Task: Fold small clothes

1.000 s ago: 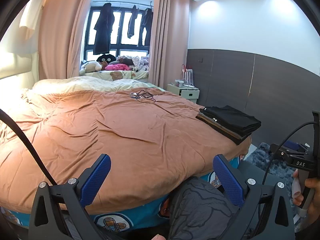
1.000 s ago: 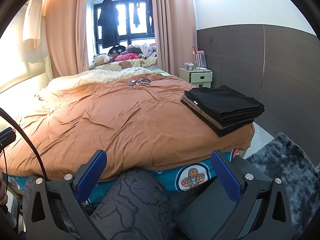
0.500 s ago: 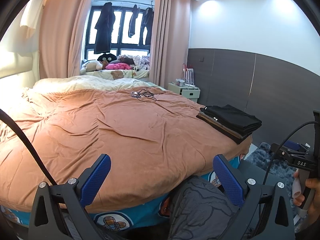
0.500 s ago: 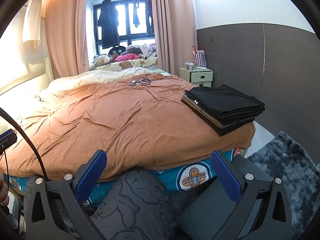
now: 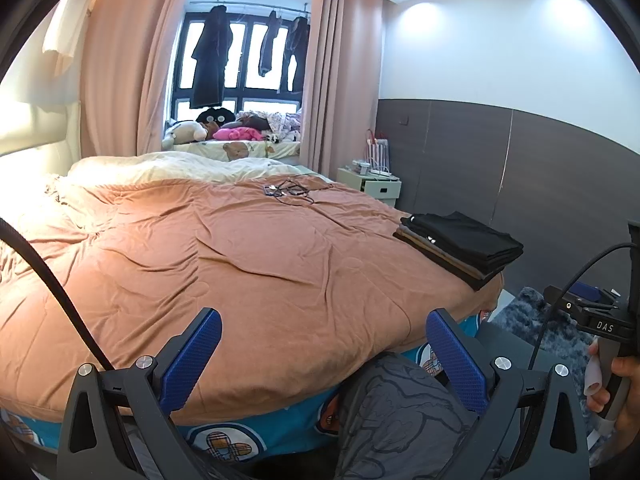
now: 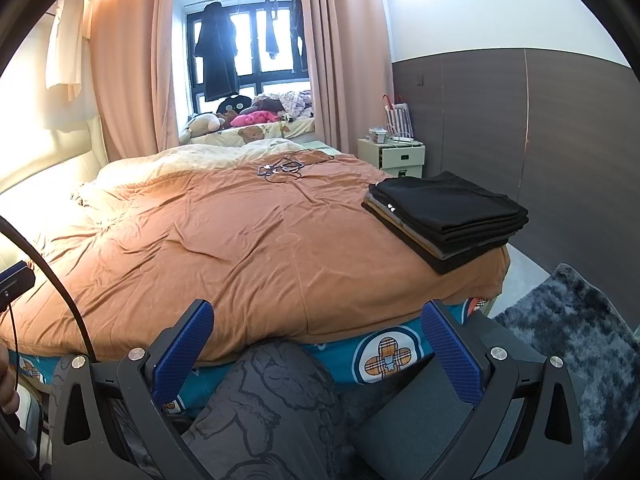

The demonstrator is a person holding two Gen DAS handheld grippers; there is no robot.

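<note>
Left wrist view: left gripper (image 5: 320,354) jaws apart, empty; folded clothes stack (image 5: 460,242) at 2 o'clock on brown duvet (image 5: 240,264). Right wrist view: right gripper (image 6: 316,344) spread, empty; stack (image 6: 448,216) finished, apparently nothing unfolded remains.

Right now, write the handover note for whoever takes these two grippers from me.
Left gripper: open, empty, held low before the foot of the bed.
Right gripper: open, empty, same height, to the right of the left one.
Folded stack: dark clothes, neatly piled on the bed's near right corner.
Done: that stack looks finished.
Left: no unfolded small garment shows on the brown cover; find the next piece out of view. A tangle of cables lies at the far end, untouched.
</note>
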